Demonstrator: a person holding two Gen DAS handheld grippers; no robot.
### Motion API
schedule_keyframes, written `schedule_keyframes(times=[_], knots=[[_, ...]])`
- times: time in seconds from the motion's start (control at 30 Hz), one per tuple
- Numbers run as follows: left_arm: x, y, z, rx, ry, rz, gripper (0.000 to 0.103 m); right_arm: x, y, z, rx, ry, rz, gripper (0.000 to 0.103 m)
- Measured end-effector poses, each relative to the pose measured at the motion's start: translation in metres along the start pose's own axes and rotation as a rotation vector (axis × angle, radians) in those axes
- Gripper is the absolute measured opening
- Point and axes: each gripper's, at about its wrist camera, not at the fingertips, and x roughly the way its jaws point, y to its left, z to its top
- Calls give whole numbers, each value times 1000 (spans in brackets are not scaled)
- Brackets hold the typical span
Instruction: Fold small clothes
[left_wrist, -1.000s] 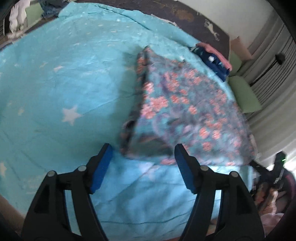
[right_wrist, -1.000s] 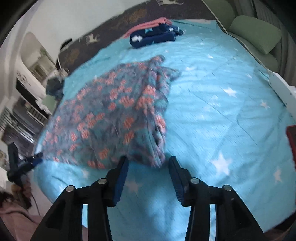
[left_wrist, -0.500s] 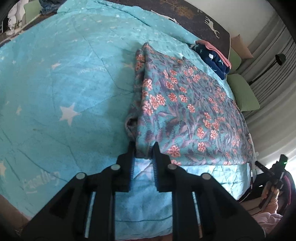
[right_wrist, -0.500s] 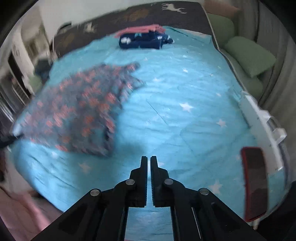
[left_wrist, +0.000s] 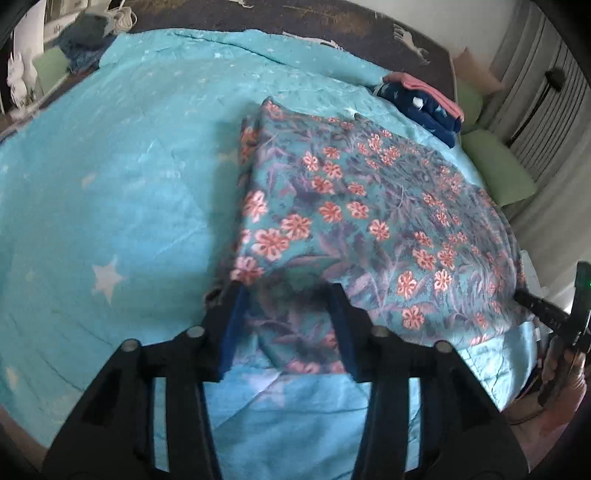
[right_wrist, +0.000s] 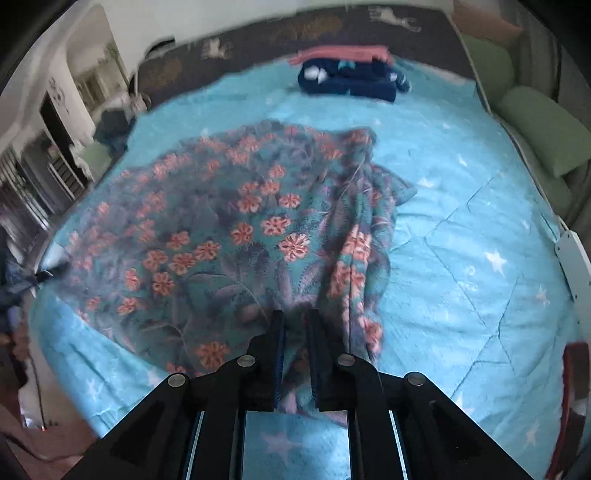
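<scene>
A teal garment with pink flowers (left_wrist: 351, 206) lies spread on the star-print quilt (left_wrist: 110, 184). Its near left corner sits between the blue pads of my left gripper (left_wrist: 285, 291). The jaws are opening and stand apart from the cloth. In the right wrist view the same garment (right_wrist: 229, 236) has a bunched fold along its right side. My right gripper (right_wrist: 295, 317) is narrow around the near edge of that fold, its jaws easing open with cloth still pinched between the pads.
Folded navy and pink clothes (right_wrist: 351, 74) are stacked near the dark headboard. Green pillows (right_wrist: 543, 136) line the right side past a white bed rail (right_wrist: 572, 266). A dark red flat object (right_wrist: 572, 387) lies at the quilt's right edge. Bare quilt spreads left of the garment.
My left gripper closed on the garment's corner, then widened again. My right gripper shut, swung over bare quilt, then came back onto the garment's near edge.
</scene>
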Motion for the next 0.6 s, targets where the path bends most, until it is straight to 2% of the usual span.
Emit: schedule_keyframes(times=[0.07,0.17,0.27,0.3,0.33,0.4,0.47,0.53,0.6], knots=[[-5,5,2,-12,-4,-30,46,-5,-2,-5,6,12,-17,11],[-6,11,7,-39,10,-56,46,-9,-8,-6,45,29,8,12],[-13,13,6,-47,-1,-58,46,-15,-8,-1,89,44,3,15],[-17,13,5,-51,-5,-59,49,-19,-3,1,93,32,-2,16],[-21,16,4,-55,-15,-57,59,-25,5,5,76,7,6,17],[-24,21,5,-57,-51,-12,71,-31,25,12,17,-33,38,22],[-27,33,4,-64,-75,54,71,-35,52,16,-73,-64,66,47],[-27,46,5,-95,-71,74,71,-31,83,16,-171,-76,90,53],[-26,57,4,-122,-71,75,71,-17,117,17,-266,-49,127,54]])
